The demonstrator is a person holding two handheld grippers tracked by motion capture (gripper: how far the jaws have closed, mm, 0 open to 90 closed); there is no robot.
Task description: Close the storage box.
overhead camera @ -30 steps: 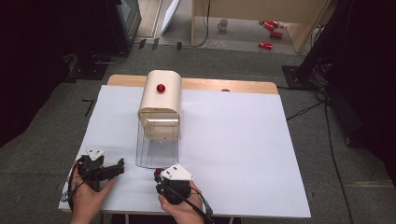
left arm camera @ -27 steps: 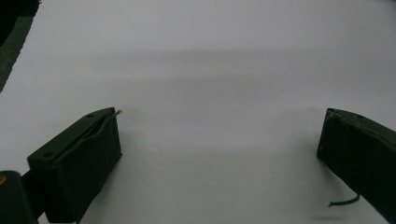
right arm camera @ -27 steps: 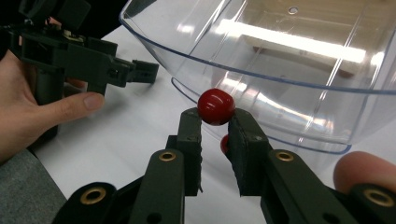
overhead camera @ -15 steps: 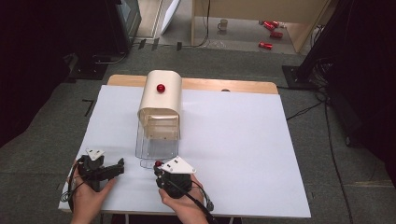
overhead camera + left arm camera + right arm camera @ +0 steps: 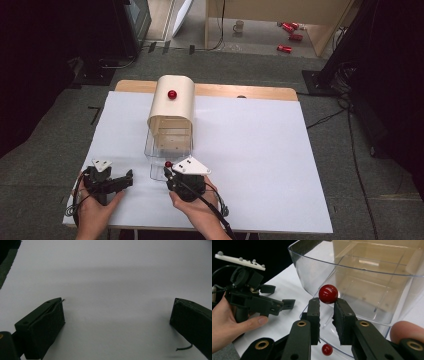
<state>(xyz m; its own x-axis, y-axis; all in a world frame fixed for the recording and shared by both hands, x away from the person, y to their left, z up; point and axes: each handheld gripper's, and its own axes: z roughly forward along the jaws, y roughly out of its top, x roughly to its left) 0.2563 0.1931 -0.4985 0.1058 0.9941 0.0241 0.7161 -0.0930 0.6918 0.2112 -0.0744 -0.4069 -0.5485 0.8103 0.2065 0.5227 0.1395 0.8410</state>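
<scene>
At our right gripper, jaws nearly closed, the red knob sits at twelve o'clock on the clear drawer; left gripper jaws apart.

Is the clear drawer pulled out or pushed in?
Pulled out: the drawer sticks out of the box toward the right gripper, which holds its knob.

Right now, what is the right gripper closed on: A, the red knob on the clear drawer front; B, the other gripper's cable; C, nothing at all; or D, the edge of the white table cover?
A: in the right gripper view the right gripper has its jaws pinched just below the red knob on the clear drawer, which is pulled out.
</scene>
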